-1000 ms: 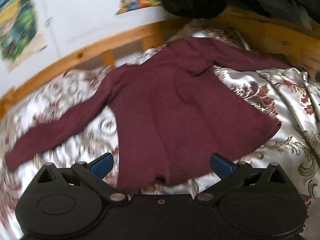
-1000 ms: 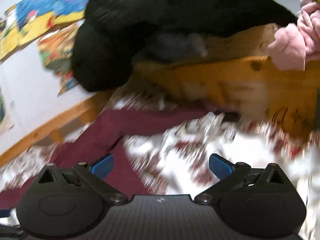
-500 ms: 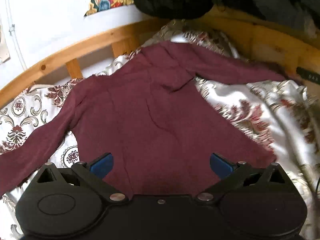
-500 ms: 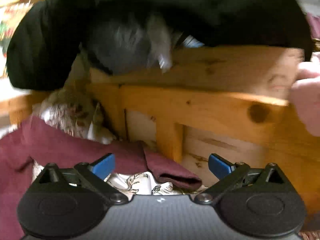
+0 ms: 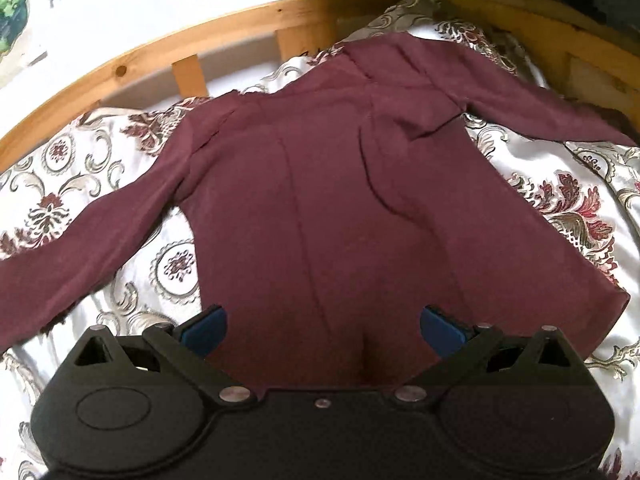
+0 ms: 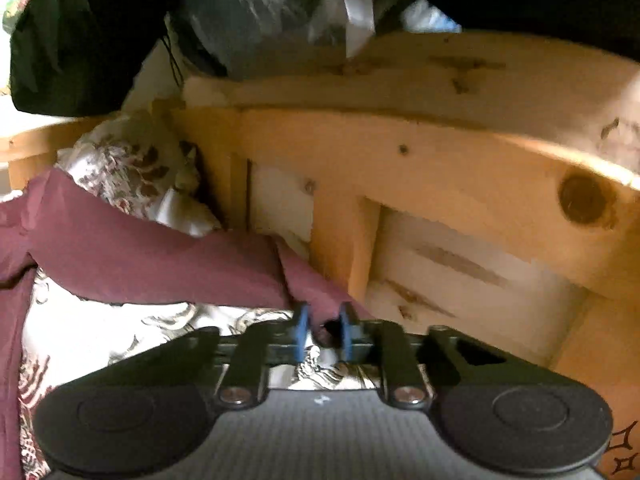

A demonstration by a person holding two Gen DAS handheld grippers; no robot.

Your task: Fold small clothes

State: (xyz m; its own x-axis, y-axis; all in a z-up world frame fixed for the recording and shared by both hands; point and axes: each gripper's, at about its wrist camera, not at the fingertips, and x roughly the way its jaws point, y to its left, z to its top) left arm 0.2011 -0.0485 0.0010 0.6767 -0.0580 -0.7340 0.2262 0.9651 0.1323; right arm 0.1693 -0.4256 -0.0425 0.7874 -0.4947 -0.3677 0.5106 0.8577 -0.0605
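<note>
A maroon long-sleeved top (image 5: pixel 340 208) lies spread flat on a patterned satin bedspread (image 5: pixel 568 216), both sleeves stretched out sideways. My left gripper (image 5: pixel 322 326) is open and empty, hovering over the top's bottom hem. In the right wrist view my right gripper (image 6: pixel 322 330) is shut on the cuff end of the top's right sleeve (image 6: pixel 160 264), close to the wooden bed frame (image 6: pixel 420 168).
The wooden bed rail (image 5: pixel 192 44) curves around the back and right of the bedspread. Dark clothing (image 6: pixel 100 20) hangs over the frame above. A white wall with colourful posters (image 5: pixel 12 20) is behind the rail.
My right gripper moved down to the sleeve end and closed on it; it was open before. My left gripper shifted a little and stays open over the hem.
</note>
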